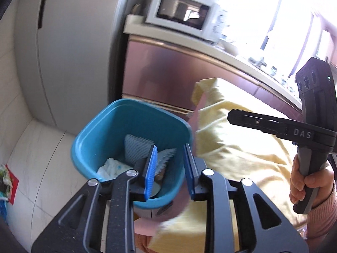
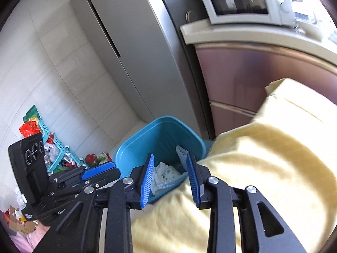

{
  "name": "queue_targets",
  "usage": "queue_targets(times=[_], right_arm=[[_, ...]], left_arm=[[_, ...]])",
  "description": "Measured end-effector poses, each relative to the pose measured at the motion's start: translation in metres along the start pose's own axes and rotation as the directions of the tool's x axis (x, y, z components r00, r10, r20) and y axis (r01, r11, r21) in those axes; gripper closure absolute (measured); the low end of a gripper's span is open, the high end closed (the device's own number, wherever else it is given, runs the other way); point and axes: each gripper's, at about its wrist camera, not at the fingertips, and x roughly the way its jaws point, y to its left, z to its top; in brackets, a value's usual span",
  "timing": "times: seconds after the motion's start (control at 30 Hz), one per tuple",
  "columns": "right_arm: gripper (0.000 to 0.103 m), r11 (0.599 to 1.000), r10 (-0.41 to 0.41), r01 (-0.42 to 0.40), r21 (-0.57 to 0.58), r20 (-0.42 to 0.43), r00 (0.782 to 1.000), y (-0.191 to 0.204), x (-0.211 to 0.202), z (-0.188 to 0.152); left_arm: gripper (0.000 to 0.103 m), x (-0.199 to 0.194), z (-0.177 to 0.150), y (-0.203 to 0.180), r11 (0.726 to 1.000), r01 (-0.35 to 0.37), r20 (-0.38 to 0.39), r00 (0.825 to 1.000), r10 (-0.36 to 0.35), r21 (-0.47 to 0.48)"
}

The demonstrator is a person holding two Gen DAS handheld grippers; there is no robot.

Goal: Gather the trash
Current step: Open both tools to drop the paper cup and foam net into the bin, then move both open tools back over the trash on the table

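Bin [image 1: 130,139] on floor beside the yellow cloth [image 1: 242,147] — trash inside it. Left gripper [image 1: 168,164] over bin, jaws apart, empty. Right gripper [image 2: 170,177] just behind the bin's rim, jaws apart, empty — left is nearer.

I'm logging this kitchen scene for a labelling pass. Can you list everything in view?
bin: one, teal, on floor beside cabinet
crumpled tissue: one, white, inside bin
ribbed wrapper: one, grey, inside bin
cloth: one, yellow, right of bin
microwave: one, white, on counter
fridge: one, grey, left of cabinet
basket: one, teal, with packets, on floor at left
left hand-held gripper: open, empty, over bin
right hand-held gripper: open, empty
hand: one, holding right handle
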Motion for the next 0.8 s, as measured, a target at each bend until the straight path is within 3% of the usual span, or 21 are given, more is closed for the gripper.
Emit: queue_targets(times=[0.17, 0.37, 0.63, 0.8], right_arm=[[0.070, 1.000, -0.026, 0.026, 0.012, 0.077, 0.997, -0.016, -0.057, -0.016], [0.069, 0.992, -0.114, 0.105, 0.068, 0.147, 0.983, -0.047, -0.123, -0.047], [0.069, 0.942, -0.294, 0.253, 0.221, 0.179, 0.939, -0.104, -0.198, -0.096], [0.069, 0.901, -0.373, 0.312, 0.301, 0.167, 0.913, -0.139, -0.224, -0.122]], left_arm=[[0.071, -0.005, -0.003, -0.047, 0.993, 0.076, 0.000, 0.997, -0.076, 0.087], [0.071, -0.003, -0.016, -0.116, 0.957, 0.213, -0.053, 0.977, -0.206, 0.199], [0.066, 0.006, -0.037, -0.198, 0.884, 0.375, -0.140, 0.927, -0.349, 0.278], [0.057, 0.014, -0.049, -0.242, 0.831, 0.462, -0.203, 0.886, -0.417, 0.309]])
